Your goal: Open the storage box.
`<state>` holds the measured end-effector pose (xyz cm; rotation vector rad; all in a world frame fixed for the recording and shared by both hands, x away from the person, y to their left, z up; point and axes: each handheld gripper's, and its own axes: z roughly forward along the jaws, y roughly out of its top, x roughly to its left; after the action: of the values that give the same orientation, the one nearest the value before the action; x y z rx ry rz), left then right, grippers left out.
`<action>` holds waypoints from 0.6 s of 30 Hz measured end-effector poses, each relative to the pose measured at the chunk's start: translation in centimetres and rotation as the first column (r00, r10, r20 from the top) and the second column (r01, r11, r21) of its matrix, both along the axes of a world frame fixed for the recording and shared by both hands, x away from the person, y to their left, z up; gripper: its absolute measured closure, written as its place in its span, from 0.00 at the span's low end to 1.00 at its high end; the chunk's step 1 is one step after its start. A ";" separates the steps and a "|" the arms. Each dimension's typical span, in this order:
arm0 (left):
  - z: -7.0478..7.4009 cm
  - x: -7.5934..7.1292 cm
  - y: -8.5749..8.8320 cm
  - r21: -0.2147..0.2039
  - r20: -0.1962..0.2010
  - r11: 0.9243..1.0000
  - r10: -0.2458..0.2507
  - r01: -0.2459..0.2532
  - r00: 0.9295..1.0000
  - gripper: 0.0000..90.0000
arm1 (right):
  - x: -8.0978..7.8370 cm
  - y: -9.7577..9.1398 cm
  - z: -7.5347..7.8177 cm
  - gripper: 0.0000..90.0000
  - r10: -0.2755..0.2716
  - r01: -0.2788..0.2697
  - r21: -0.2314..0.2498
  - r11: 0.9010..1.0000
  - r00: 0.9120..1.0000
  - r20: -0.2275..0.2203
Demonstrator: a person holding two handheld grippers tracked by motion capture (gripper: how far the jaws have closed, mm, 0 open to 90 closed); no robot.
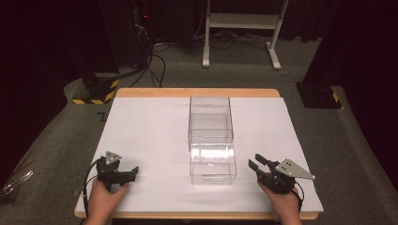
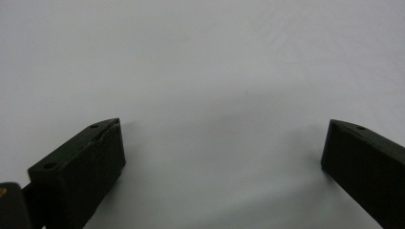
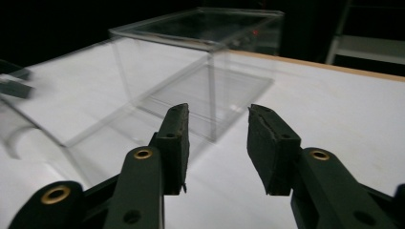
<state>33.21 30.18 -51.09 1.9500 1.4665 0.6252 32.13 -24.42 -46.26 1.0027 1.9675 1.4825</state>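
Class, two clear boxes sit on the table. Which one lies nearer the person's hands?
The nearer clear box, lying between the two claws; the farther clear box sits behind it, toward the table's far edge.

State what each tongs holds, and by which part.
Nothing is held. The left tongs and right tongs are both open and empty; the clear box stands untouched.

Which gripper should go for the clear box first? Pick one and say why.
Right, probably. The right gripper already faces the clear box, fingers open toward its corner. The left gripper looks down at bare white table.
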 end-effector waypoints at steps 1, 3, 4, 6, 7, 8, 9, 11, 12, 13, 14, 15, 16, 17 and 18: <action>0.0 0.0 0.0 0.000 0.000 1.000 0.000 0.000 1.000 0.01 | 0.1 -0.2 -0.2 0.65 -0.017 0.017 -0.006 1.000 1.000 -0.007; 0.0 0.0 0.0 0.000 0.000 1.000 0.000 0.000 1.000 0.01 | 0.3 -0.6 -0.4 0.63 -0.044 0.043 -0.017 0.999 0.999 -0.018; 0.0 0.0 0.0 0.000 0.000 1.000 0.000 0.000 1.000 0.01 | 0.5 -1.3 -0.8 0.62 -0.086 0.085 -0.044 0.995 0.996 -0.029; 0.0 0.0 0.0 0.000 0.000 1.000 0.000 0.000 1.000 0.01 | 0.7 -1.8 -1.3 0.60 -0.122 0.118 -0.070 0.990 0.992 -0.043; 0.0 0.0 0.0 0.000 0.000 1.000 0.000 0.000 1.000 0.01 | 0.9 -2.1 -1.6 0.59 -0.146 0.140 -0.105 0.985 0.988 -0.050; 0.0 0.0 0.0 0.000 0.000 1.000 0.000 0.000 1.000 0.01 | 0.9 -2.1 -1.6 0.59 -0.146 0.140 -0.105 0.985 0.988 -0.050; 0.0 0.0 0.0 0.000 0.000 1.000 0.000 0.000 1.000 0.01 | 1.0 -2.4 -2.2 0.58 -0.182 0.169 -0.169 0.971 0.981 -0.064; 0.0 0.0 0.0 0.001 0.000 1.000 -0.001 0.001 1.000 0.01 | 1.2 -2.7 -2.9 0.57 -0.216 0.192 -0.242 0.951 0.974 -0.075; 0.0 0.0 0.0 0.002 0.001 1.000 -0.002 0.002 1.000 0.01 | 1.4 -2.8 -3.3 0.56 -0.234 0.204 -0.279 0.938 0.969 -0.079; 0.0 0.0 0.0 0.002 0.001 1.000 -0.001 0.001 1.000 0.01 | 1.6 -2.9 -3.5 0.54 -0.249 0.210 -0.298 0.931 0.963 -0.100; 0.0 0.0 0.0 0.001 0.001 1.000 -0.001 0.001 1.000 0.01 | 1.9 -3.0 -3.5 0.52 -0.252 0.206 -0.292 0.934 0.959 -0.130; 0.0 0.0 0.0 0.002 0.001 1.000 -0.002 0.002 1.000 0.01 | 1.9 -3.0 -3.5 0.52 -0.267 0.220 -0.295 0.930 0.955 -0.128; 0.0 0.0 0.0 0.002 0.001 1.000 -0.002 0.002 1.000 0.01 | 1.9 -3.0 -3.5 0.52 -0.267 0.220 -0.295 0.930 0.955 -0.128; 0.0 0.0 0.0 0.002 0.001 1.000 -0.002 0.002 1.000 0.01 | 2.0 -2.8 -3.6 0.51 -0.265 0.214 -0.313 0.925 0.955 -0.131; 0.0 0.0 0.0 0.002 0.001 1.000 -0.002 0.002 1.000 0.01 | 2.0 -2.7 -3.6 0.50 -0.261 0.207 -0.324 0.923 0.956 -0.135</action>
<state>33.21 30.20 -51.08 1.9524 1.4641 0.6271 34.16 -27.12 -49.87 1.2111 2.0333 0.9507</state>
